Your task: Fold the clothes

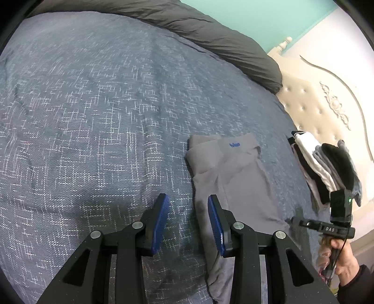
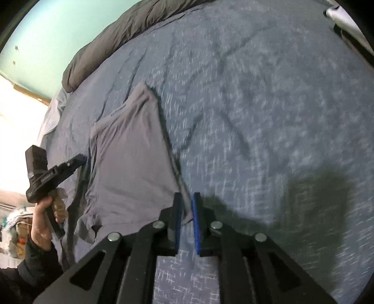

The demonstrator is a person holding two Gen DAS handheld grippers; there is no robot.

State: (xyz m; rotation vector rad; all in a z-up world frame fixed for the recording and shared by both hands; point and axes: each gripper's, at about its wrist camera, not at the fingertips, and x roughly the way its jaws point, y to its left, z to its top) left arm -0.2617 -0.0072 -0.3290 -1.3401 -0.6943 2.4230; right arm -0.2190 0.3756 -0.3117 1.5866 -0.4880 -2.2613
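A: Where are the grey trousers (image 1: pixel 230 180) lying?

B: Flat on the bed (image 1: pixel 93 112), on its blue patterned cover, toward the headboard side. In the left wrist view they run from the near edge of the bed up to the waistband, which carries a small blue logo. They look folded lengthwise, one leg over the other.

A: And the left gripper (image 1: pixel 188 210)?

B: Its blue-padded fingers stand wide apart with nothing between them. One finger hangs over the bare cover, the other over the edge of the trousers. In the right wrist view it shows at the far side of the trousers (image 2: pixel 131 161), held by the left hand (image 2: pixel 43 224).

A: The right gripper (image 2: pixel 186 205)?

B: Its fingers are drawn in narrow and pinch a bit of grey cloth at the near corner of the trousers. The fabric is caught between the pads. Seen from the left wrist camera, the right gripper (image 1: pixel 294 221) sits at the trousers' edge, but there its fingertips are too blurred to judge.

A: Anything else on the bed?

B: A stack of folded clothes (image 1: pixel 325 168), black, white and grey, beside the cream tufted headboard (image 1: pixel 327 105). A dark grey duvet (image 1: pixel 210 30) is bunched along the far edge, by the teal wall (image 1: pixel 257 16).
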